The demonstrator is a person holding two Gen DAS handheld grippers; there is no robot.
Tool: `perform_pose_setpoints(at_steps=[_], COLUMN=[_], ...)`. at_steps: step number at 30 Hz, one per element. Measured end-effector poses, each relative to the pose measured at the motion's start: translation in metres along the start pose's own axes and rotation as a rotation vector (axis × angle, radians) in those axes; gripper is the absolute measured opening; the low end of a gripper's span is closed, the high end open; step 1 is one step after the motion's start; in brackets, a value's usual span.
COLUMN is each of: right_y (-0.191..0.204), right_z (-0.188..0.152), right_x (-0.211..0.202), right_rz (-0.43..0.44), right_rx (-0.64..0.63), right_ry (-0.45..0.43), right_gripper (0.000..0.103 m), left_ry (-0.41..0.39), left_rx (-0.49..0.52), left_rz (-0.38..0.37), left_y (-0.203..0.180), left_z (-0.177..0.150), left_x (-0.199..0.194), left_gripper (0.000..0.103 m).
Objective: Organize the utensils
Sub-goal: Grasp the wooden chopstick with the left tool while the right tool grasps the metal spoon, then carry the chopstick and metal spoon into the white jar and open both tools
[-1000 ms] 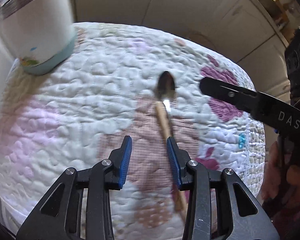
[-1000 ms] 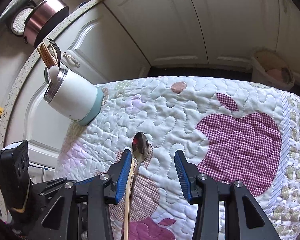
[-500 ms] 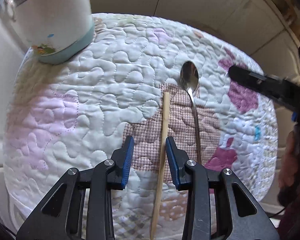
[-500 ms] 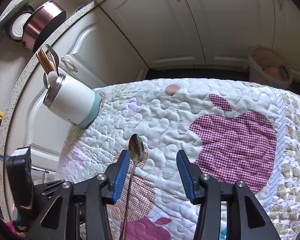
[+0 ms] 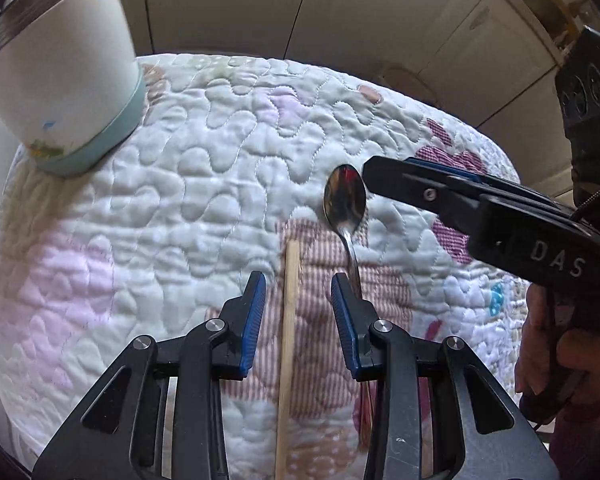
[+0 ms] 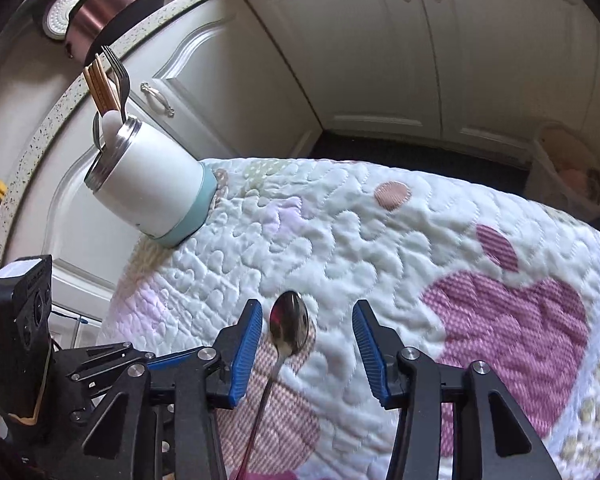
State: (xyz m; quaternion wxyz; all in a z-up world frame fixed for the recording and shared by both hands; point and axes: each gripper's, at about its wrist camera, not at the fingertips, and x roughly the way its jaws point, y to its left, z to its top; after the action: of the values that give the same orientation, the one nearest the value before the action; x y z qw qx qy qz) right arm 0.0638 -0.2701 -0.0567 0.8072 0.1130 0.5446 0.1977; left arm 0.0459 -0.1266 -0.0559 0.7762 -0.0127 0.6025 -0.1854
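Both tongs stand open, gripping nothing: the left gripper straddles a wooden chopstick, the right gripper straddles the spoon (bowl up), both lying on the quilt. The white holder cup stands apart, holding utensils.

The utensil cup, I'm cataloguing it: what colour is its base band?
Pale teal band under a white cup, clearest in the right wrist view.

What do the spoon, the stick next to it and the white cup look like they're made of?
Spoon: polished metal, likely steel; its bowl mirrors the room.
Stick: pale wood or bamboo, matte tan, probably a chopstick.
Cup: glossy white body, coated metal or plastic, can't tell; shiny ridged metal rim, soft-looking teal base band.
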Motion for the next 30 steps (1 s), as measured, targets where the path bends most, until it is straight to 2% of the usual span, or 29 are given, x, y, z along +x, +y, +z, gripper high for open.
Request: perform_pose_setpoints(at_steps=[1,3,6,9,13,19,30], right_y=[-0.001,-0.001,0.002,0.006,0.008,0.018,0.057], right_z=[0.0,-0.001,-0.006,-0.01,-0.011,-0.015,-0.01], right_x=[0.003,0.01,0.019,0.014,-0.004,-0.033,-0.098], right_rz=[0.008,0.022,0.023,0.004,0.004,-0.004,-0.015], right_rx=[-0.006,-0.023,-0.053,-0.071,-0.056,-0.065,-0.136], right_ry=[0.006,0.016,0.008,-0.016,-0.059,-0.112,-0.245], right_gripper=[0.037,0.026,0.009,0.003,0.002,0.002,0.002], left_ry=[0.001,-0.009,-0.016,-0.038,-0.048,-0.119,-0.35], left_rx=[0.002,0.014,0.064,0.097,0.041,0.0,-0.061], left_rz=[-0.001,0.001,0.031,0.036,-0.004,-0.035,-0.022], left_y=[0.001,0.0,-0.005,-0.005,0.016,0.038,0.054], left_z=[0.001,0.005,0.008,0.005,-0.001,-0.011,-0.005], left_x=[0.004,0.006,0.01,0.01,-0.002,-0.043,-0.141], left_gripper=[0.033,0.032,0.012,0.006,0.005,0.005,0.005])
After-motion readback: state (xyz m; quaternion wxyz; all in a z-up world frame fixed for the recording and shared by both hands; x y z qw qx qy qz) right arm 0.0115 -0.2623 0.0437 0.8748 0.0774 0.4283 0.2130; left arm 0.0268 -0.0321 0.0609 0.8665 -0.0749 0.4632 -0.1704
